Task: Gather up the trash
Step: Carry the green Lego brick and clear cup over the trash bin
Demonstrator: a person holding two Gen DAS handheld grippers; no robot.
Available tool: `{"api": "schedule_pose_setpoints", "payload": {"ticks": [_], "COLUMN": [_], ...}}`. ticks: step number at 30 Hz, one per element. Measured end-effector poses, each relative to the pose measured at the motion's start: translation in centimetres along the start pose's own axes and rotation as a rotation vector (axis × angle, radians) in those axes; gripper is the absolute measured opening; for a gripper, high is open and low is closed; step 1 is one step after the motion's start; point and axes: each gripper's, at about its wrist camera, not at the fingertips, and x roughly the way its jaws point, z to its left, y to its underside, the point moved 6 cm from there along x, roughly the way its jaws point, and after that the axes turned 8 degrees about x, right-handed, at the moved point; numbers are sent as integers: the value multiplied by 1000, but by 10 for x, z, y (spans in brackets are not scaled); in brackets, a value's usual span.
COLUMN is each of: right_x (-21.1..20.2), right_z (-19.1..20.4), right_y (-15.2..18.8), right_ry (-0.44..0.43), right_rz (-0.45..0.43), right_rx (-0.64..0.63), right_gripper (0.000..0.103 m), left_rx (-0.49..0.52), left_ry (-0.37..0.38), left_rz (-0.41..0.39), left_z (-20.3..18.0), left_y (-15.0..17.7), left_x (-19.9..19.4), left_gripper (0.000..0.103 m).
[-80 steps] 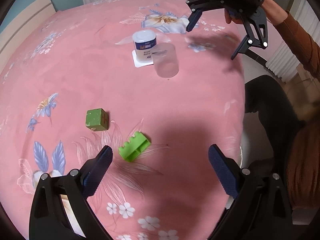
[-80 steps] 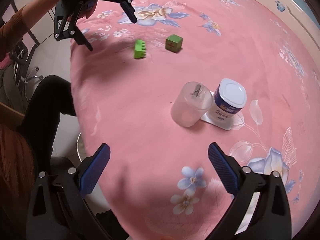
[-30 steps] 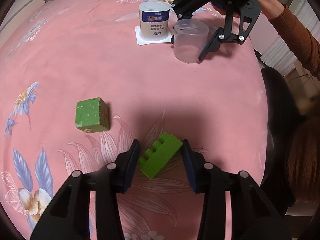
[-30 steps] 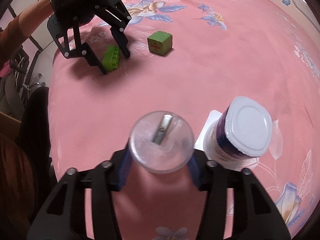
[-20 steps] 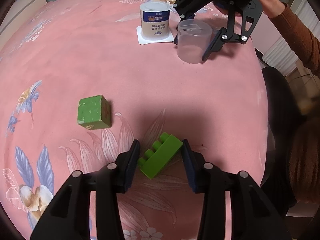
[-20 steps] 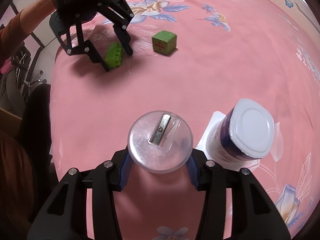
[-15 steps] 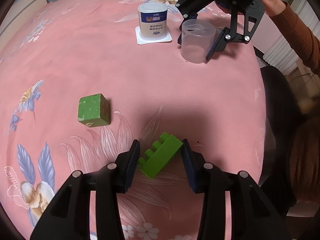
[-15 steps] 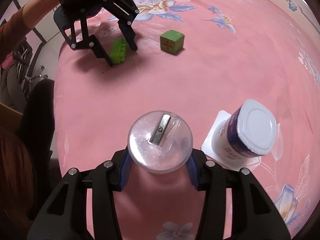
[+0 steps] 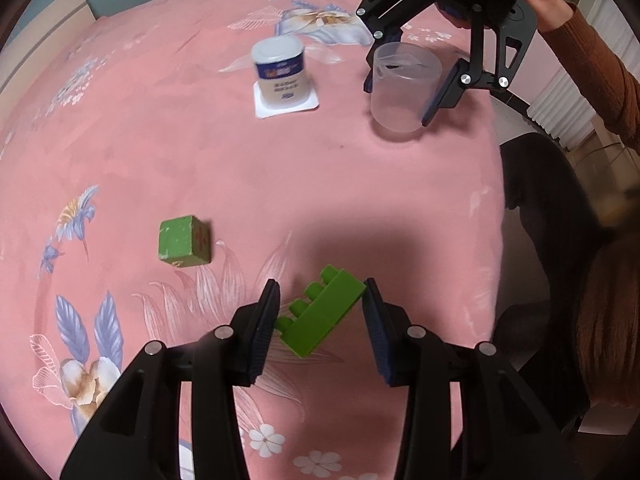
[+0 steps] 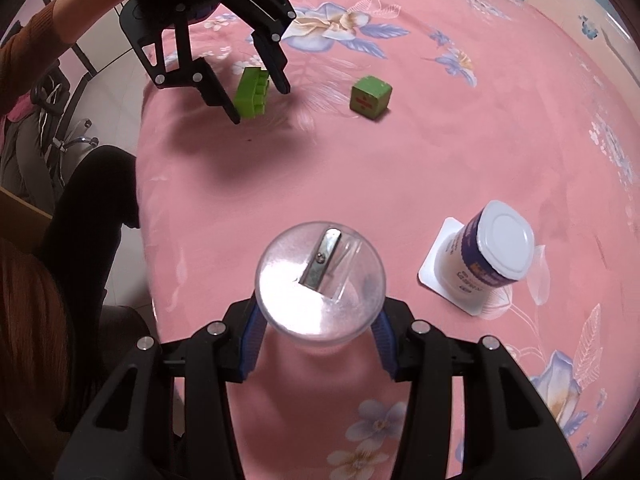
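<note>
A bright green toy brick [image 9: 324,314] is pinched between the blue pads of my left gripper [image 9: 320,312], just above the pink flowered cloth [image 9: 280,184]; the right wrist view shows the same brick [image 10: 252,94] in that gripper [image 10: 256,98]. My right gripper [image 10: 318,332] is shut on a clear plastic cup [image 10: 320,280] with a small metal pencil sharpener [image 10: 322,260] lying inside. In the left wrist view the cup [image 9: 404,88] hangs upright in the right gripper [image 9: 404,90] near the table's right edge.
A green wooden cube [image 9: 184,246] rests on the cloth left of the brick. A white jar with a blue label [image 9: 280,70] stands on a white square mat. The person's orange-brown sleeve [image 9: 600,72] and dark trousers [image 9: 548,208] are beyond the table edge.
Both grippers have risen a little with their loads. The cup has shifted away from the jar toward the table's edge. The brick has come up off the cloth.
</note>
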Motion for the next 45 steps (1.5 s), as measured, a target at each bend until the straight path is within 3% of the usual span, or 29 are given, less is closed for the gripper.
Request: {"api": "schedule_pose_setpoints", "payload": {"ticks": [22,36,45], "right_x": [-64,-74,-65], "right_z": [70,118,145], "right_y": [39,72,86], "right_ry": [33,36,36], "right_rz": [-36,-62,-65], "right_rx": [-55,-76,-95], "right_gripper": [48,48,48], "left_rx": [55,76,97], "left_ry": [-40,-7,14], "left_rz": [-29,-28,-26], "left_z": [-90,-161,-187], "left_y": [-31,-30,-27], "left_x": [-47,-34,-28], "left_gripper": [45,45,45]}}
